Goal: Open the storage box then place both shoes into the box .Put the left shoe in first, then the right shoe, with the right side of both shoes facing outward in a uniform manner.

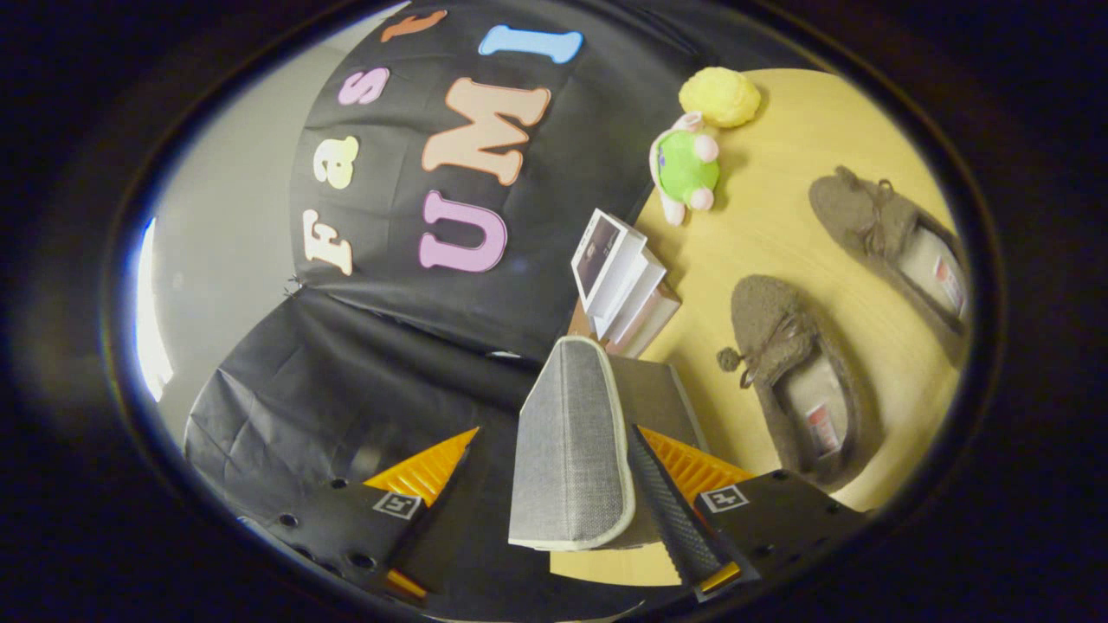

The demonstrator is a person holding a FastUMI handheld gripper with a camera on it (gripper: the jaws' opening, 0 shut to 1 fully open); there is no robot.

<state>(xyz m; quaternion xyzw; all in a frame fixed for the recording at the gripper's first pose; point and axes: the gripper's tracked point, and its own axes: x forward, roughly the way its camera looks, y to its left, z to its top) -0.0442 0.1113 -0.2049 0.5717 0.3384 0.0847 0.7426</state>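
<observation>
The grey fabric storage box [662, 394] stands on the yellow wooden table just ahead of the fingers. Its white-trimmed lid [571, 441] is swung up and stands between them. My gripper [554, 433] is open: one finger lies against the lid's inner face, while the other finger stands apart from the outer face. Two grey-brown slippers with laces lie on the table beyond the box. The nearer slipper [796, 381] lies right beside the box, and the farther slipper [900, 242] lies past it, both with their openings facing me.
A stack of white books [619, 285] leans against the black cloth wall just behind the box. A green plush toy [684, 169] and a yellow plush ball [718, 97] sit farther along the table by the wall.
</observation>
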